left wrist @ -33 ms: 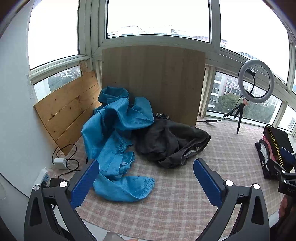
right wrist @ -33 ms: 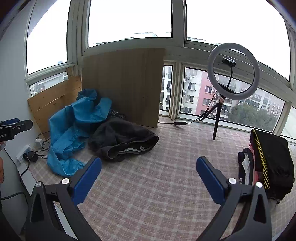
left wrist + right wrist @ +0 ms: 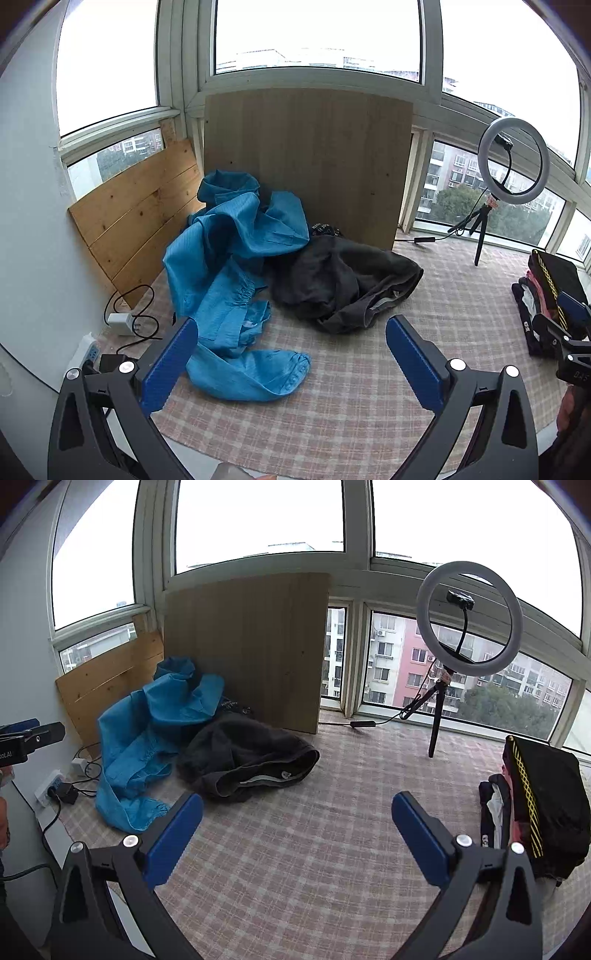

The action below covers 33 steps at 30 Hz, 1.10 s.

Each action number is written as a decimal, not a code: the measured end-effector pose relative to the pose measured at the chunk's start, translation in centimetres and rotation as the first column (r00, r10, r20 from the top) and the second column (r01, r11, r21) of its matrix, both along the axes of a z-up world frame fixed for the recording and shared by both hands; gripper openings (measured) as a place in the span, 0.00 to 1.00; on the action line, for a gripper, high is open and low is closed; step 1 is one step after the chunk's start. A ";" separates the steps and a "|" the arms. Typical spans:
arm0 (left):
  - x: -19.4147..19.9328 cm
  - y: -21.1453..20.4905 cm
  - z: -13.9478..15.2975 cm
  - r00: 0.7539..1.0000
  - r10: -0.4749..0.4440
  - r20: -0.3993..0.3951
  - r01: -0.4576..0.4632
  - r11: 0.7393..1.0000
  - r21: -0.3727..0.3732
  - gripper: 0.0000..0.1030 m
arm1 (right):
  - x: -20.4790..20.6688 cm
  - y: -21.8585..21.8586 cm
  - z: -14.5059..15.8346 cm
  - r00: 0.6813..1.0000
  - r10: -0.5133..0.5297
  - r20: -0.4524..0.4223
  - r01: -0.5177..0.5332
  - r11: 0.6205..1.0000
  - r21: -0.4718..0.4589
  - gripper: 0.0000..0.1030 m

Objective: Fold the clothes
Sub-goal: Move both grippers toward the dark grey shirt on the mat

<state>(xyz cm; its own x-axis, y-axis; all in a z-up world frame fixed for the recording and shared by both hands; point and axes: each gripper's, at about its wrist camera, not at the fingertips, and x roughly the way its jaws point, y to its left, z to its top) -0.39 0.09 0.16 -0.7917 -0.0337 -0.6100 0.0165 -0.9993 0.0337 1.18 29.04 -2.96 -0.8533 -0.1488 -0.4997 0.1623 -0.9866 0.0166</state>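
From the left wrist camera, the left gripper (image 3: 291, 363) hangs above the checked cloth (image 3: 351, 398) with its blue fingers (image 3: 168, 369) spread wide and nothing between them. Just beyond the left finger lies a crumpled blue garment (image 3: 229, 273), one cuffed sleeve or leg stretched toward the camera. Touching its right side is a heap of dark grey clothing (image 3: 343, 284), rumpled, with a pale inner band showing. Both lie on the cloth in front of a tall wooden board (image 3: 310, 162) propped against the windows; a second, paler plank panel (image 3: 133, 218) leans on the left wall. A white charger and black cables (image 3: 129, 321) sit at the cloth's left edge. Far right, a stack of folded clothes (image 3: 550, 291) stands, partly hidden by the other gripper's body. A ring light (image 3: 513, 162) on a small tripod stands by the window.

From the right wrist camera, the right gripper (image 3: 297, 836) is likewise wide apart and empty over bare checked cloth (image 3: 314, 849). The blue garment (image 3: 147, 738) and the dark grey clothing (image 3: 243, 760) lie well off to the left, up against the wooden board (image 3: 247, 646). The folded stack (image 3: 543, 805), topped by a black piece with yellow stitching, sits just beside the right finger. The ring light (image 3: 469, 620) stands behind, between board and stack. A part of the left gripper (image 3: 29, 738) pokes in at the left edge.
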 end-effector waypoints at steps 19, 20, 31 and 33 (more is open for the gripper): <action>-3.9 -9.2 -3.2 0.944 0.309 0.112 -0.320 0.942 0.104 0.99 | -14.0 -5.0 -7.7 0.961 0.227 0.156 -0.224 0.974 -0.037 1.00; -4.1 -9.2 -3.4 0.945 0.303 0.121 -0.315 0.945 0.090 0.99 | -14.2 -5.3 -8.0 0.960 0.228 0.165 -0.225 0.974 -0.034 1.00; -8.4 -9.0 -4.1 0.974 0.173 0.146 -0.178 0.984 0.023 0.99 | -16.4 -7.5 -9.9 0.949 0.193 0.250 -0.194 0.981 -0.018 1.00; -9.3 -10.0 -3.5 0.977 0.165 0.136 -0.169 0.985 0.019 0.99 | -17.2 -8.6 -11.0 0.938 0.198 0.283 -0.200 0.980 -0.022 1.00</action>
